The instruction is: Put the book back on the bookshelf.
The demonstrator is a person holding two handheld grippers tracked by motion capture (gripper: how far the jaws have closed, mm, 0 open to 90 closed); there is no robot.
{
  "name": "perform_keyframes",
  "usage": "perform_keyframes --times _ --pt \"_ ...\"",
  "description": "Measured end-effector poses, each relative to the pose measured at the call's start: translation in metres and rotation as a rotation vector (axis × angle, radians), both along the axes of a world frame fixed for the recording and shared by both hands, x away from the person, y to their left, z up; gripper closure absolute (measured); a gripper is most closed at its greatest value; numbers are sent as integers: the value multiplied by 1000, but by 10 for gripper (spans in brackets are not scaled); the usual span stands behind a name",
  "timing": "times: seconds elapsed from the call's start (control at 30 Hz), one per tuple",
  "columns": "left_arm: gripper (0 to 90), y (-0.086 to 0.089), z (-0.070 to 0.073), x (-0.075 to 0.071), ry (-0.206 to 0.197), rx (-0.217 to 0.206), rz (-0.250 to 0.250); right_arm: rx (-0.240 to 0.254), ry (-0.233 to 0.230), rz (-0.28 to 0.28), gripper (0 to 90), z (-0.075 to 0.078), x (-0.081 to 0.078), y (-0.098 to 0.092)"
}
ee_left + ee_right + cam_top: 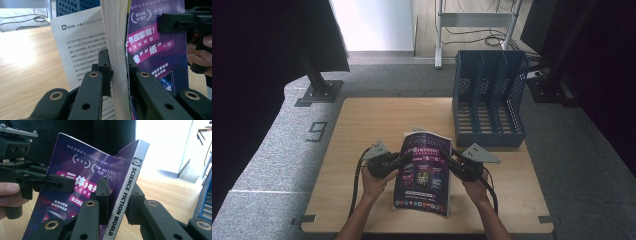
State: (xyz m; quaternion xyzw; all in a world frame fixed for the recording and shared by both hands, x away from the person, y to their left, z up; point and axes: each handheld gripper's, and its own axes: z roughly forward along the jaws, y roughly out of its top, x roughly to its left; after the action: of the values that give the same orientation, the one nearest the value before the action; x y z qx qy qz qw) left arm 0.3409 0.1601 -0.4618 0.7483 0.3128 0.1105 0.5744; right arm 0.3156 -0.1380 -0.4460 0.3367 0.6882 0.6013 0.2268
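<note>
Above the light wooden table (pixel 362 125), both hands are holding a purple glossy-cover magazine (pixel 424 172) upright. L gripper (pixel 399 161) is clamping its page edge, R gripper (pixel 449 161) is clamping its spine. Blue perforated plastic file rack (pixel 489 97) is sitting nearby at far right.

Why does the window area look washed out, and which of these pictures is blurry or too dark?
High view: dim and soft, the purple glossy magazine legible only as colour blocks, the bright doorway blown out. Left gripper view: glare whitens the wooden table; the magazine's page edges are sharp. Right gripper view: backlit white overexposure at right, the spine lettering crisp, the black jaws near the lens slightly soft.
</note>
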Motion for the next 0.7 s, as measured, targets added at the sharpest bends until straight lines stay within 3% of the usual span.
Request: perform_keyframes --times 0.7 --pt "828 -2 14 5 -38 31 28 1 -14 0 764 9 6 1"
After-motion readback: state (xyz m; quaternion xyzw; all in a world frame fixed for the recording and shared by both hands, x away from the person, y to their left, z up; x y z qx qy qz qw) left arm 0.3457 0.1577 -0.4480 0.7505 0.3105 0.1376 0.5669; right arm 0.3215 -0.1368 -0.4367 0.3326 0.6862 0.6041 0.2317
